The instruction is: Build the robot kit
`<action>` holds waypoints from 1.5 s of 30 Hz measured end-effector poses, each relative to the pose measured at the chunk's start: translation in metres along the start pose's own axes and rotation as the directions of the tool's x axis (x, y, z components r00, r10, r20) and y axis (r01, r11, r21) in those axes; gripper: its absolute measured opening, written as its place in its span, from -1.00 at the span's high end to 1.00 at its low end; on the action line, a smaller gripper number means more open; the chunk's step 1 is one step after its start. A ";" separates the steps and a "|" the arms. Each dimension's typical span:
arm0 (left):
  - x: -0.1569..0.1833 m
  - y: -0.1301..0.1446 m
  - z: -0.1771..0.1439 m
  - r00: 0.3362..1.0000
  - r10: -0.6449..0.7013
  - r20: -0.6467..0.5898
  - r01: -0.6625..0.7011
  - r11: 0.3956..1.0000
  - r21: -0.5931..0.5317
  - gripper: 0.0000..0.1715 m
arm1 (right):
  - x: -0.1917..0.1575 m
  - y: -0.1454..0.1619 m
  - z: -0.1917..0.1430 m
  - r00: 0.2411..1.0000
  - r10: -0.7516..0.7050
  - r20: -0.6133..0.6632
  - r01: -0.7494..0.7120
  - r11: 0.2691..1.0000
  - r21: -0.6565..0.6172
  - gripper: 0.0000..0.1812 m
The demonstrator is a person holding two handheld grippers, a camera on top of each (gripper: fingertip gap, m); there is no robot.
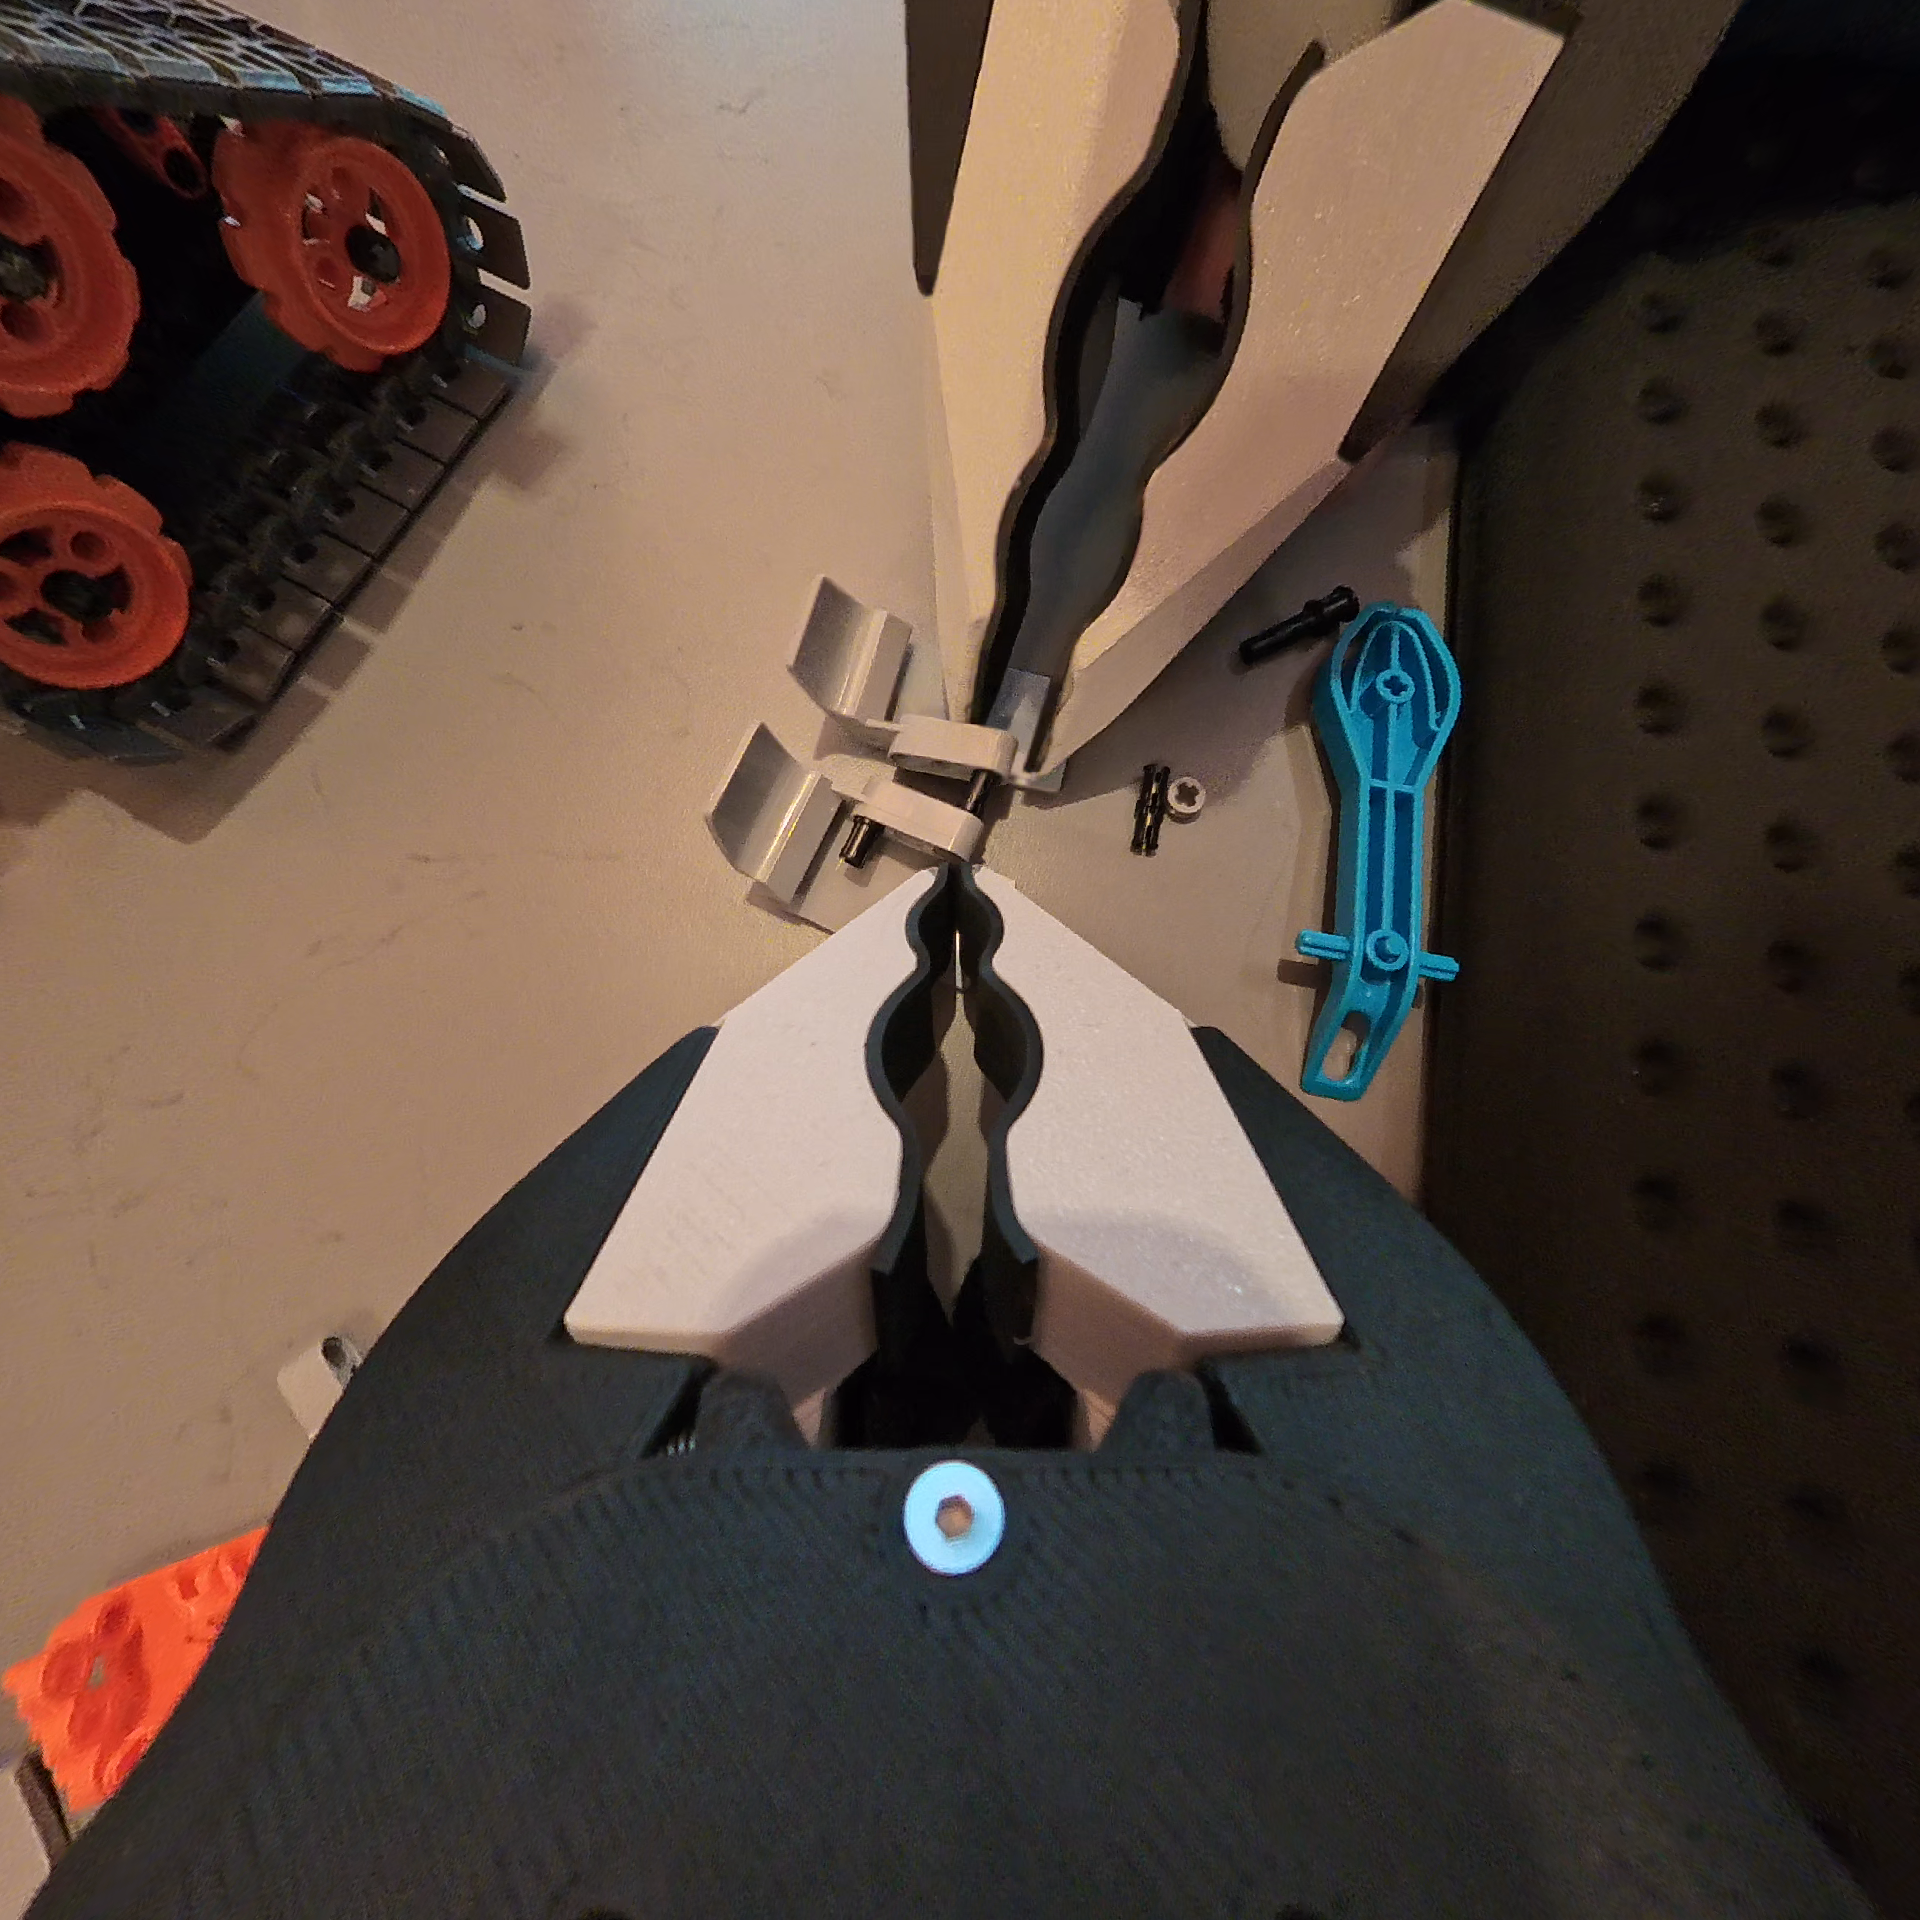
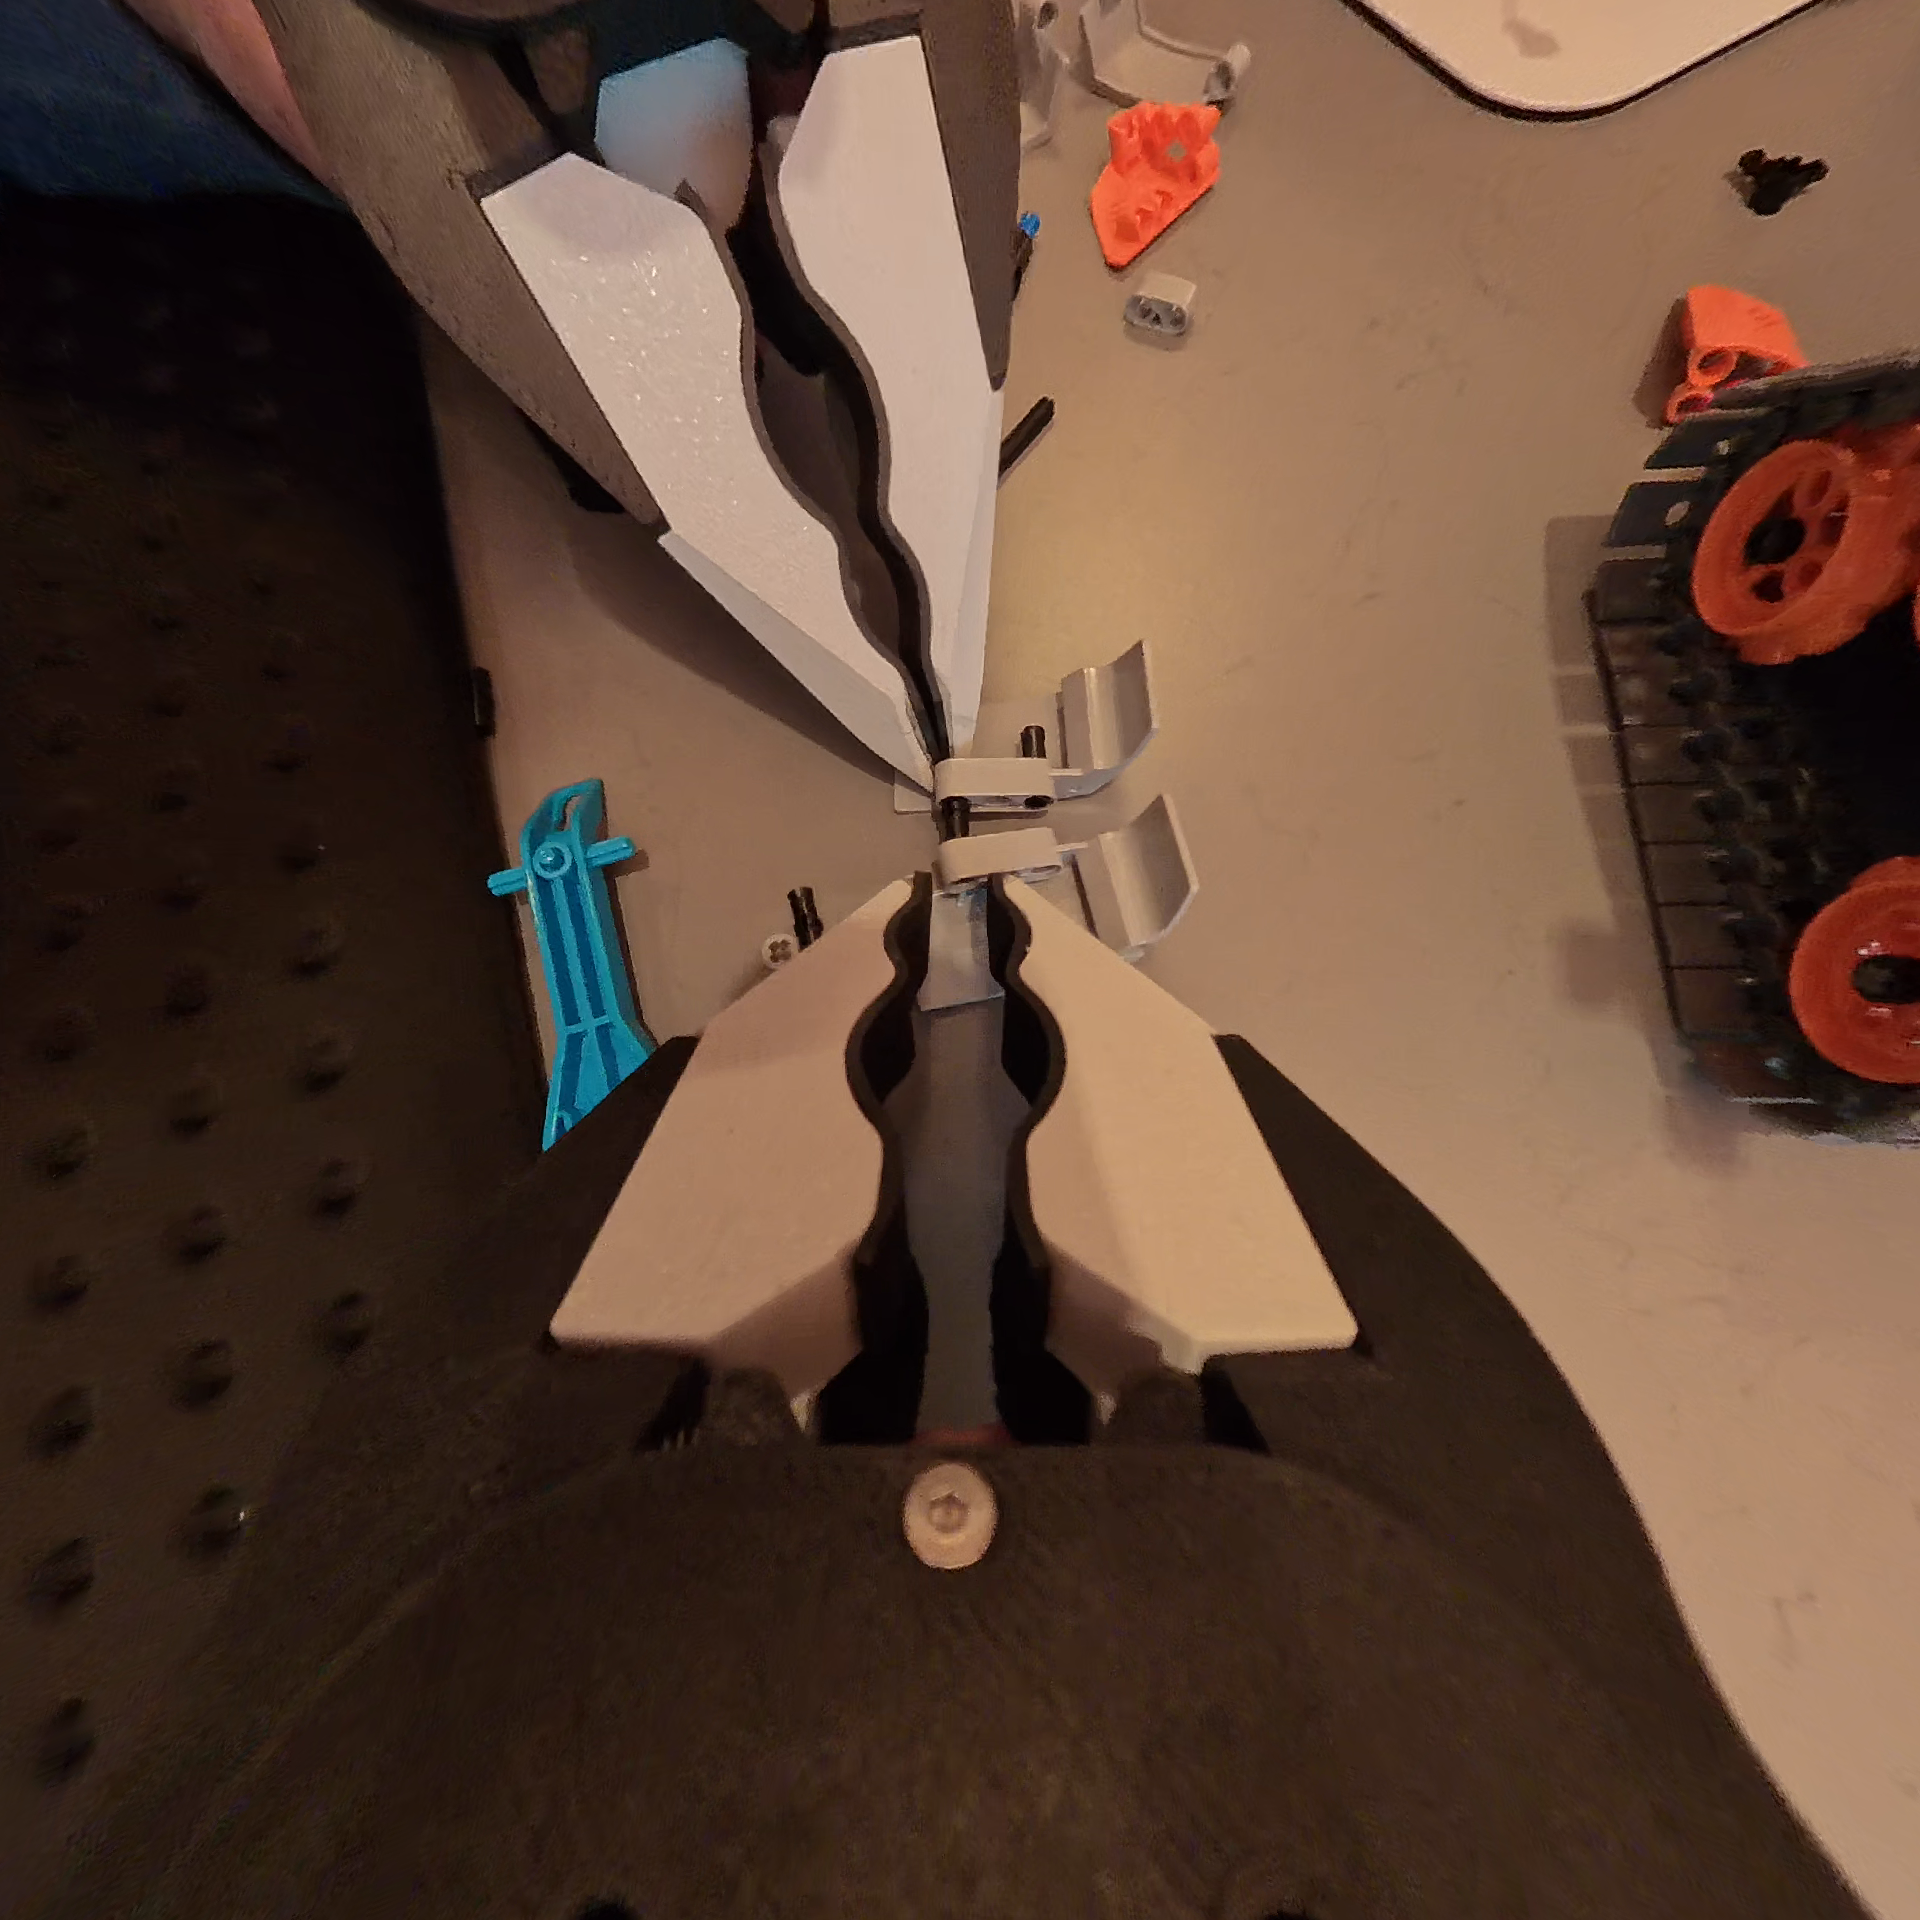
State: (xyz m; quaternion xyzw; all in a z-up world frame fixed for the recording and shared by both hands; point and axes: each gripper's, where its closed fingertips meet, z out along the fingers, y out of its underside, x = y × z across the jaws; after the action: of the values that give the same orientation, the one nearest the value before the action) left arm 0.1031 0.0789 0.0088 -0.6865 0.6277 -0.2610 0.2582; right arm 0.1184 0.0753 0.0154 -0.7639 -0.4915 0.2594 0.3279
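Near the bench's edge, beside the dark dimpled mat (image 1: 1704, 935), both grippers are meeting tip to tip over a small grey assembly (image 1: 894, 774) of two curved panels on short beams joined by a black pin. The left gripper (image 1: 954, 883) is pinching closed on the nearer beam's end; the right gripper (image 2: 961, 904) is clamping a flat grey piece (image 2: 956, 966) at the assembly's other side. A blue tool (image 1: 1377, 842) is lying along the bench edge, with loose black pins (image 1: 1294, 629) just beside it. The tracked vehicle (image 1: 197, 416) with orange wheels is sitting well apart, farther in on the bench (image 1: 582, 1039).
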 end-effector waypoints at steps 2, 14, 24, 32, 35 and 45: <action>0.000 0.000 0.000 1.000 0.002 -0.003 -0.002 1.000 -0.002 1.00 | 0.001 0.000 0.000 1.000 0.001 -0.012 -0.001 1.000 0.000 0.93; 0.010 -0.007 0.007 0.999 0.048 -0.009 -0.048 0.999 -0.019 1.00 | -0.004 -0.001 0.008 0.999 -0.012 -0.034 0.012 1.000 -0.023 1.00; -0.009 -0.002 -0.013 1.000 -0.005 0.000 0.005 1.000 -0.001 0.91 | 0.028 -0.011 -0.008 0.996 -0.004 -0.090 0.005 1.000 0.015 0.90; -0.078 -0.013 -0.031 0.983 -0.120 0.138 0.115 0.992 0.048 0.72 | 0.071 -0.031 -0.004 0.985 -0.035 -0.166 0.035 0.999 -0.007 0.82; -0.104 -0.004 -0.019 0.966 -0.137 0.217 0.145 0.989 -0.019 0.69 | 0.074 -0.032 -0.004 0.986 -0.011 -0.164 0.014 1.000 0.013 0.87; -0.110 -0.009 0.004 0.975 -0.099 0.199 0.110 0.993 -0.044 1.00 | 0.081 -0.025 -0.015 0.978 0.003 -0.208 0.003 1.000 0.028 0.85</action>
State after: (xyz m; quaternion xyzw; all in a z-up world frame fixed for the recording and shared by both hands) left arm 0.1046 0.1890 0.0084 -0.7477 0.5690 -0.1880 0.2861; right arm 0.1455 0.1534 0.0380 -0.7823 -0.4508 0.1849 0.3881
